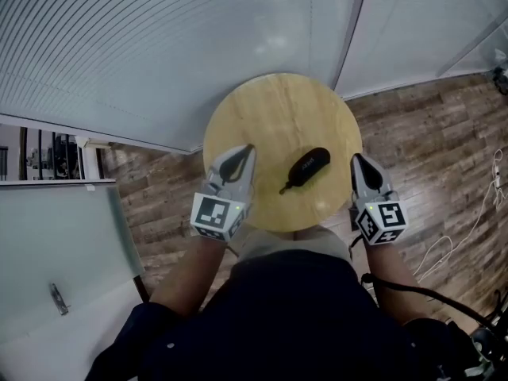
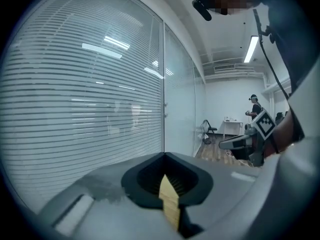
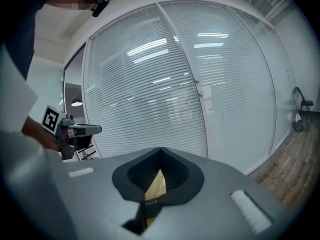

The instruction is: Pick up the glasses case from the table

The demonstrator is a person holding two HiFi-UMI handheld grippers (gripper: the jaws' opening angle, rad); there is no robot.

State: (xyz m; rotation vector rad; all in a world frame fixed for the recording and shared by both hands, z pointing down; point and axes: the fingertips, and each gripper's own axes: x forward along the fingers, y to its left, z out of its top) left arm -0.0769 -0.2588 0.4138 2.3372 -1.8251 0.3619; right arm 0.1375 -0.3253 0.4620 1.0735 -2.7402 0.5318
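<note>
A black oblong glasses case [image 1: 308,167] lies on the round wooden table [image 1: 274,109], right of the table's middle, with a short strap at its near end. My left gripper [image 1: 248,151] is over the table's near left part, shut and empty, a little left of the case. The right gripper [image 1: 356,159] hovers at the table's right edge, shut and empty, just right of the case. In the left gripper view my jaws [image 2: 164,155] meet at the tip, and the right gripper [image 2: 250,144] shows beyond. In the right gripper view the shut jaws [image 3: 161,149] show only a sliver of table.
A glass wall with blinds [image 1: 159,46] runs behind the table. Wood-plank floor [image 1: 429,149] surrounds it, with a white cable [image 1: 460,236] lying at the right. A glass door with a handle [image 1: 58,298] stands at the near left. A person [image 2: 254,104] stands far off in the room.
</note>
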